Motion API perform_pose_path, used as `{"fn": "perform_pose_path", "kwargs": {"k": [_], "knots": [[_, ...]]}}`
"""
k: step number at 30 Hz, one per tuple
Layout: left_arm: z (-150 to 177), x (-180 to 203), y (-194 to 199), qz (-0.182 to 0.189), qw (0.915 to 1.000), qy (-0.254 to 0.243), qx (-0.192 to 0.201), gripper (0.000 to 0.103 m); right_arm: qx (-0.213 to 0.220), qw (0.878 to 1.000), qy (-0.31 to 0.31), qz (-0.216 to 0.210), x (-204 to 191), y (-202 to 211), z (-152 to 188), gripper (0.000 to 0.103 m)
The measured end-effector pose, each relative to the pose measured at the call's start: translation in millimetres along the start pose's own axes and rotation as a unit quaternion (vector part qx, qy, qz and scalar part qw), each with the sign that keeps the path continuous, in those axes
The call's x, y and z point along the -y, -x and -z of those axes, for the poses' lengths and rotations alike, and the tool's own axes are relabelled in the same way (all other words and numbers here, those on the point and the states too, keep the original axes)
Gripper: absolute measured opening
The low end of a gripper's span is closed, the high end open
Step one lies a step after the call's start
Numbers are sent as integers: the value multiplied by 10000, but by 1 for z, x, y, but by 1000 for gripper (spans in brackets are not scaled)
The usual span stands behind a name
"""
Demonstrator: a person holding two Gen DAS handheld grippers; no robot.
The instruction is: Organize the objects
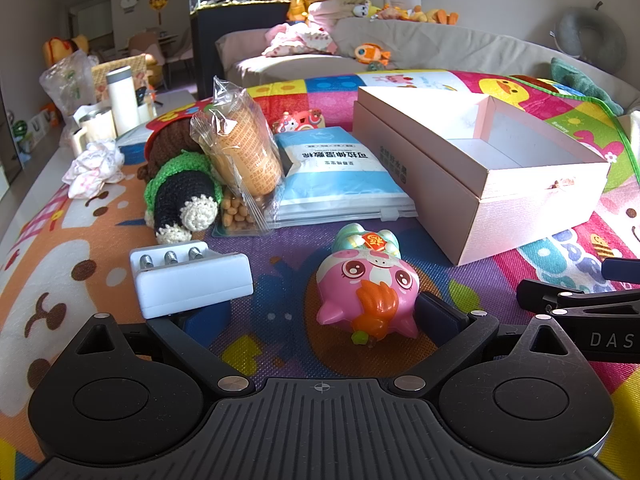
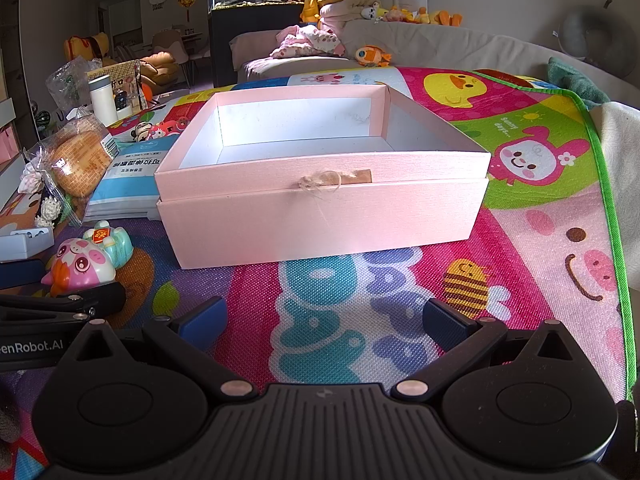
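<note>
An open pink box stands on the colourful play mat; it also shows at the right of the left wrist view, and its inside looks empty. My left gripper is open, low over the mat. A pink pig toy lies just inside its right finger. A white plastic block sits over its left finger. My right gripper is open and empty, a short way in front of the box. The pig toy shows at its left.
Behind the pig lie a blue-white pouch, a wrapped bun over a bag of beans, a crocheted doll and a small red toy. A bottle and tissues stand at far left. A sofa runs behind.
</note>
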State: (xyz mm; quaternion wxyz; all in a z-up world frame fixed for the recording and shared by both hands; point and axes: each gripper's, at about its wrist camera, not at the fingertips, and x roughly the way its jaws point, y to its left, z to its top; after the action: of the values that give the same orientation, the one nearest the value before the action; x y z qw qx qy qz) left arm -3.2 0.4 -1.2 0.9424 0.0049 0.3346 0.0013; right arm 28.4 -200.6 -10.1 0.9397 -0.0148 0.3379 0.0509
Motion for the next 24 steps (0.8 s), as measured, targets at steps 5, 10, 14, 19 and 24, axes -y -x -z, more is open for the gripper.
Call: {"fn": "perform_pose_path", "kwargs": {"k": [5,10,14,19,24], "knots": [[0,0,0,-2,10000,-4,1,102,2,10000,1,1,0,0,0,103],[1,0,0,4,10000,2,0,102,1,10000,0,0,0,-1,0,103],[1,0,1,4,10000,2,0,102,0,10000,-1,0,1,-2,-1,103],[1,0,1,3,10000,2,0,102,0,10000,3,4,-1,-1,0,103],[2,0,1,-8,10000,-6,-1,102,1,10000,9,9,-3,0,1,103]]}}
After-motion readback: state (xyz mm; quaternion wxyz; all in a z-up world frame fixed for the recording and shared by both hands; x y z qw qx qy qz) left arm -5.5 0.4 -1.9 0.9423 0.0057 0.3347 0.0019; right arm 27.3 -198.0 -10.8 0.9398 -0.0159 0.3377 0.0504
